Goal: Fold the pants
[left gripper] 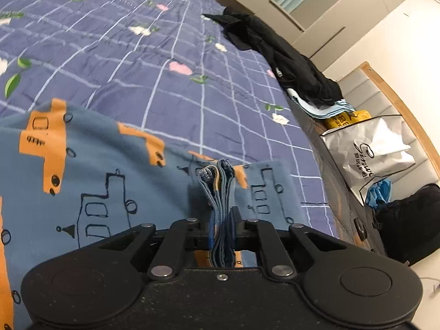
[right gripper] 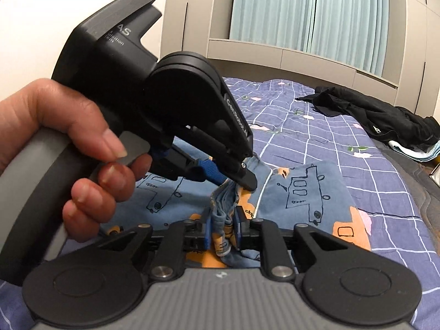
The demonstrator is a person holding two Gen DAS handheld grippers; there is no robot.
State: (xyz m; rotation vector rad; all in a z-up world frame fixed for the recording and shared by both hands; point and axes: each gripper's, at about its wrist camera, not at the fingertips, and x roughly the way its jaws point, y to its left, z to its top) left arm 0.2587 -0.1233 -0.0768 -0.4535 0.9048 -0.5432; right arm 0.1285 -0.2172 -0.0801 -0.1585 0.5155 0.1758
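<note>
Blue pants [left gripper: 90, 181] printed with orange trucks and black line drawings lie on the bed. In the left wrist view my left gripper [left gripper: 223, 228] is shut on a bunched stack of the pants' edges [left gripper: 220, 192], which stand up between its pads. In the right wrist view my right gripper [right gripper: 224, 229] is shut on another bunch of the same pants [right gripper: 302, 192]. The left gripper [right gripper: 233, 177], held by a hand [right gripper: 68, 143], pinches the cloth just beyond it, close to the right one.
A purple checked bedspread [left gripper: 165, 63] with small flowers covers the bed. A black garment [left gripper: 288, 60] lies at its far edge, over light blue cloth. A white paper bag [left gripper: 374, 151] and a dark bag [left gripper: 409, 220] sit beside the bed. Cabinets and curtains [right gripper: 308, 13] stand behind.
</note>
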